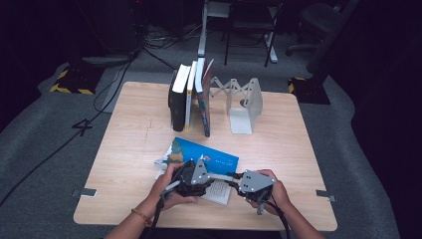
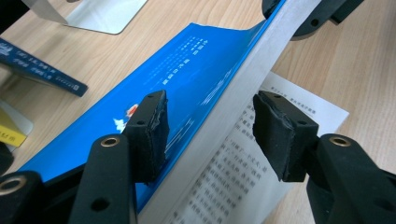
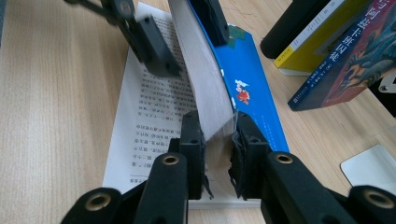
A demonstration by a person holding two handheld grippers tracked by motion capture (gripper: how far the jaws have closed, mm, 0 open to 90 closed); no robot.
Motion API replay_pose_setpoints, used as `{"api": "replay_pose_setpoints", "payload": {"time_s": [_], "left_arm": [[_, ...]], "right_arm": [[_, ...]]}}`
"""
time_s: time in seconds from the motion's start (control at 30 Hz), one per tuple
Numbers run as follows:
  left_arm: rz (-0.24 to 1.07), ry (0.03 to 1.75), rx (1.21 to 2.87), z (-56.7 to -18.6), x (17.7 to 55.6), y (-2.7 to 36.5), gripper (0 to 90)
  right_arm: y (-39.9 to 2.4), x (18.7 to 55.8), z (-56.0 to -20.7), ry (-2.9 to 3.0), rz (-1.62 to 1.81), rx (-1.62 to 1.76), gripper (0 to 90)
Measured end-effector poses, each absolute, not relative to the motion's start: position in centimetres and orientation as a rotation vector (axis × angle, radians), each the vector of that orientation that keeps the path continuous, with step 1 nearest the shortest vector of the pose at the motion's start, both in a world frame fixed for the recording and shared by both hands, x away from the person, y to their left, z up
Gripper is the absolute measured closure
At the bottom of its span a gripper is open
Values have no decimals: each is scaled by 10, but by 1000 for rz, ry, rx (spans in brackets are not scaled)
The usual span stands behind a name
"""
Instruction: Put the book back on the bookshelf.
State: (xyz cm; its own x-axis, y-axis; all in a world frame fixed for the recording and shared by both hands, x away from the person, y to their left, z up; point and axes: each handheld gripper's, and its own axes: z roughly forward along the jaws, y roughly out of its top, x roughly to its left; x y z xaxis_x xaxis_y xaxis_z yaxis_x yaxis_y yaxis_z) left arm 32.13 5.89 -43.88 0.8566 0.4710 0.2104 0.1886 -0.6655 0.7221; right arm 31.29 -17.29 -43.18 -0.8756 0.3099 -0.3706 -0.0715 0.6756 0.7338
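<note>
1. Here, the blue book (image 1: pixel 209 158) lies open on the wooden table (image 1: pixel 134 144), near the person's edge and in front of the row of standing books (image 1: pixel 191 97); its blue cover and a thick block of pages are lifted, while a printed page (image 3: pixel 144 112) lies flat on the table.
2. The right gripper (image 3: pixel 217 144) is clamped on the raised block of pages (image 3: pixel 205 93) at its lower corner, both pads pressed against the paper, with the blue cover just beyond the far pad.
3. The left gripper (image 2: pixel 210 130) straddles the same raised block farther along the book; its jaws stand apart, one pad (image 2: pixel 152 126) over the blue cover and the other over the printed page, neither pressing on the paper edge between them.
4. In the high view the two grippers sit side by side over the book's near edge, the left gripper (image 1: pixel 191 177) close to the right gripper (image 1: pixel 254 183), each in one of the person's hands.
5. Behind the blue book, the standing books lean together, a dark one at the left, a yellow-spined one in the middle and a red-and-blue one at the right.
6. Just to the right of the standing books stands a white metal bookend (image 1: pixel 244 102), well apart from the blue book.
</note>
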Motion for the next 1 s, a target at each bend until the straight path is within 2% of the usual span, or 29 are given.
{"api": "replay_pose_setpoints", "payload": {"time_s": [0.23,0.33,0.43,0.47,0.53,0.63,0.87,1.0], "left_arm": [[529,496,2329,-441,325,41,497],[503,481,2337,-442,324,41,598],[528,451,2347,-442,322,42,698],[528,451,2347,-442,322,42,732],[497,497,2256,-438,327,53,775],[464,500,2224,-434,332,58,782],[418,538,2140,-426,336,64,783],[401,555,2110,-423,337,68,785]], "right_arm": [[-173,314,-432,2417,1093,189,761],[-173,314,-432,2415,1094,198,740],[-175,316,-432,2402,1139,224,645],[-179,317,-430,2381,1172,257,555],[-187,321,-428,2377,1199,296,512],[-208,328,-429,2364,1202,387,462],[-239,349,-456,2382,1128,604,460],[-239,357,-468,2412,1088,651,456]]}}
